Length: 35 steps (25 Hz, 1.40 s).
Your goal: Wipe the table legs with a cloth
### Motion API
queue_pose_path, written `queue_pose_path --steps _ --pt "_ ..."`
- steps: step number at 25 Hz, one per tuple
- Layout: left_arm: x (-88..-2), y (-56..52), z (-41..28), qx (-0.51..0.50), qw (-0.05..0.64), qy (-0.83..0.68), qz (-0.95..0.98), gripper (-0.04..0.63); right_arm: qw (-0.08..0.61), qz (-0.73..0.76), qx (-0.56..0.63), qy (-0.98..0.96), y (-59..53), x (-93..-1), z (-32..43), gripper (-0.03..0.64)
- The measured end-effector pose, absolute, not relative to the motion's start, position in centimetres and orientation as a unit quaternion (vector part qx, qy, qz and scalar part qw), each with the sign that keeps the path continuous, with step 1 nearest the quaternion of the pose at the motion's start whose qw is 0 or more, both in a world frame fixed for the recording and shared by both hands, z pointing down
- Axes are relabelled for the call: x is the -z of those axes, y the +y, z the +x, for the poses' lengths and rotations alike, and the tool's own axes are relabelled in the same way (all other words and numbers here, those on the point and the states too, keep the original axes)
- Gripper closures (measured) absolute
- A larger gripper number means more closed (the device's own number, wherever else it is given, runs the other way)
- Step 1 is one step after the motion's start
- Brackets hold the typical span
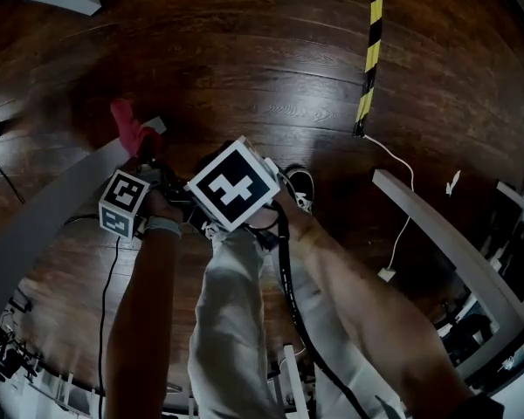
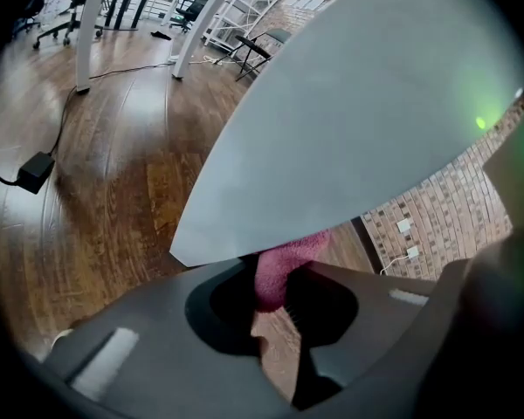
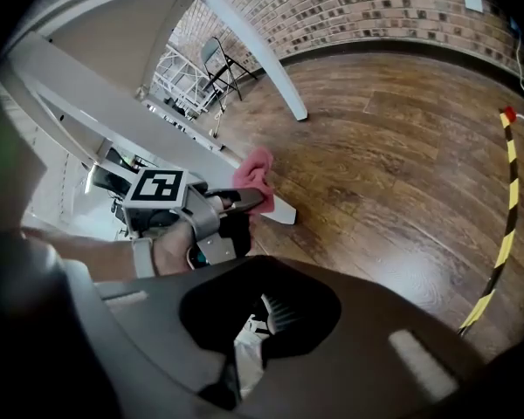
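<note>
A person holds two hand-held grippers low over a wooden floor (image 1: 244, 59). The left hand-held gripper (image 2: 275, 297) is clamped on one pink cloth (image 2: 281, 264), which lies against one slanted pale table leg (image 2: 349, 120) just ahead of its jaws. Beside it, the right hand-held gripper (image 3: 260, 319) has its jaws together and holds nothing.

surface: wooden floor (image 1: 244, 68) | on it: yellow-black tape (image 1: 371, 55), white cable (image 1: 410, 190), table leg (image 1: 61, 203)

Cloth (image 1: 127, 125) — pinkish red. Table leg (image 1: 52, 208) — pale grey. Floor (image 1: 244, 59): dark brown, wood-grain pattern. Floor tape (image 1: 371, 51): yellow-and-black stripes. Marker cube (image 1: 234, 184): black-and-white squares. Wall (image 3: 375, 7): reddish-brown brick.
</note>
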<state>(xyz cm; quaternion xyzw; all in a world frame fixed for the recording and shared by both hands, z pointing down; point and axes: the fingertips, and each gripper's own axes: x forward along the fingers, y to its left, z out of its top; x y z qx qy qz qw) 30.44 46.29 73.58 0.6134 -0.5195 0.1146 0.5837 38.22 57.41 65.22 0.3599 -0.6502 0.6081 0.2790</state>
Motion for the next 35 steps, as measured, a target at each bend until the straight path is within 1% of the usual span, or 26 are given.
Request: queue_pose_path --steps 4,12,14,18,26,35 --pt "-77.6 46.5 30.3 -0.116 0.589 -0.524 0.604 0.545 0.264 0.362 -0.618 -0.646 58.6 -68.1 39.1 0.624" --pt "-83.9 46.9 30.2 -0.130 0.590 -0.529 0.596 0.545 0.258 0.378 -0.633 -0.624 60.1 -73.3 41.1 0.624" --pt "-85.4 47.7 30.0 -0.158 0.598 -0.520 0.589 0.545 0.257 0.383 -0.635 -0.620 60.2 -74.0 41.4 0.624" --pt "-88.2 52.1 29.1 -0.275 0.628 -0.486 0.542 0.546 0.247 0.395 -0.637 -0.614 60.1 -74.7 41.7 0.624" --pt "-85.1 52.1 26.6 -0.324 0.586 -0.491 0.558 0.546 0.242 0.394 -0.646 -0.607 60.7 -72.2 41.0 0.624" --pt "-74.9 50.9 24.4 -0.317 0.525 -0.534 0.582 0.548 0.256 0.375 -0.631 -0.629 61.0 -63.9 39.6 0.624"
